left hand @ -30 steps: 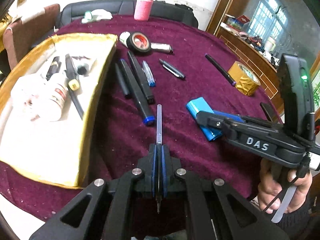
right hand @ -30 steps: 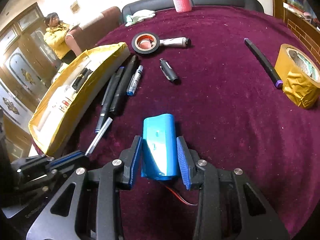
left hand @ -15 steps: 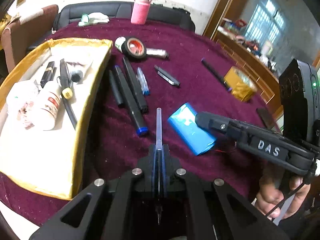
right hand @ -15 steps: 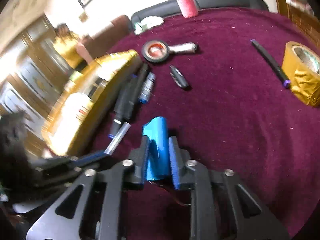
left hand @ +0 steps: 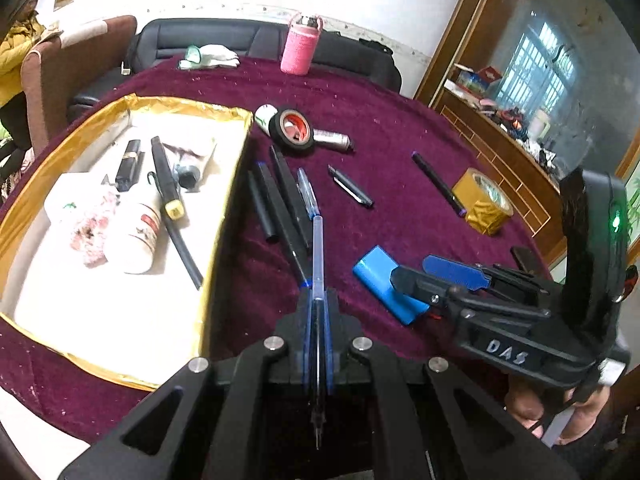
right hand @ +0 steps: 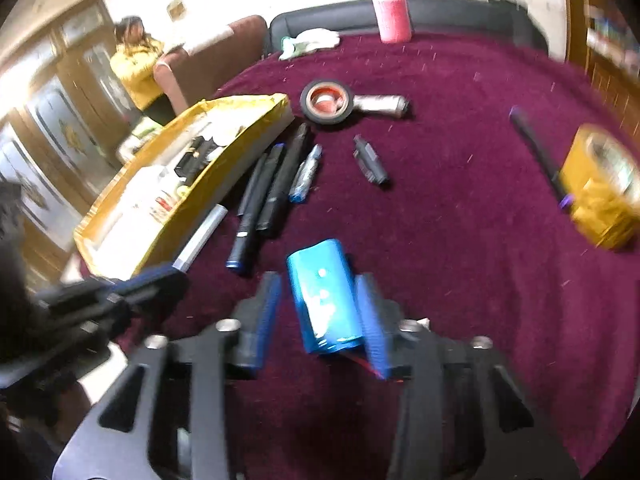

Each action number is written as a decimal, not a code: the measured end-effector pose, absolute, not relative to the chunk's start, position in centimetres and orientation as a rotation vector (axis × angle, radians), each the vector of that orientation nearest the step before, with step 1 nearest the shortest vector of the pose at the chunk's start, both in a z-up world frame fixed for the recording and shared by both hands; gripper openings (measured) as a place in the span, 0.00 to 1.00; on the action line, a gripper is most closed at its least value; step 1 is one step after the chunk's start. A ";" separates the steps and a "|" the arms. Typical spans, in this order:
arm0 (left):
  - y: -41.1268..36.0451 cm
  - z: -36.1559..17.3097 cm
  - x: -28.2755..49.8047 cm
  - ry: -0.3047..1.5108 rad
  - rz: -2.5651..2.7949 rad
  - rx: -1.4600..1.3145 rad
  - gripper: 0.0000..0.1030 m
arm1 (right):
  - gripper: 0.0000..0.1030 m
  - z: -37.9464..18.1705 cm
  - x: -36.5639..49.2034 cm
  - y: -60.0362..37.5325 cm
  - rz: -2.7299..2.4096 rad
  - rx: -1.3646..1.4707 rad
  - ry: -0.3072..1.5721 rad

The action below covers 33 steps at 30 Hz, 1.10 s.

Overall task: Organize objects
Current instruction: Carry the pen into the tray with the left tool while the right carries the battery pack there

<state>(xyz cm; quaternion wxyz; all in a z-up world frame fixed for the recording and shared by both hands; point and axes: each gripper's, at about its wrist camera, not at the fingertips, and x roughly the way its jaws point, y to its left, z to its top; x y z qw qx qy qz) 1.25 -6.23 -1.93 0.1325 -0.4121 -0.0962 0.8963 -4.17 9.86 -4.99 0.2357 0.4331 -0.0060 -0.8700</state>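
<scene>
The right hand-held gripper [right hand: 316,312], which a moment ago squeezed the blue battery pack [right hand: 324,296], is opening around it low in the frame on the counter [right hand: 460,208], while the left hand-held gripper [left hand: 318,320] stays clenched on the clear pen [left hand: 317,256], likely bound for the gold-edged tray [left hand: 224,216].

Markers [left hand: 280,204] just right of tray [left hand: 224,216]; battery pack [left hand: 380,280] farther right.
</scene>
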 end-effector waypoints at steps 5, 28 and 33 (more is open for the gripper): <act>-7.6 -1.3 1.3 -0.326 2.620 -1.185 0.02 | 0.44 -6.6 -4.9 9.0 -2.340 1.269 0.054; -21.9 -0.1 -0.4 -0.533 2.855 -1.412 0.02 | 0.35 -0.2 -5.6 2.0 -2.179 1.040 -0.077; -23.5 -1.4 -2.0 -0.607 2.834 -1.561 0.02 | 0.35 0.0 -7.3 -1.7 -2.143 1.049 -0.057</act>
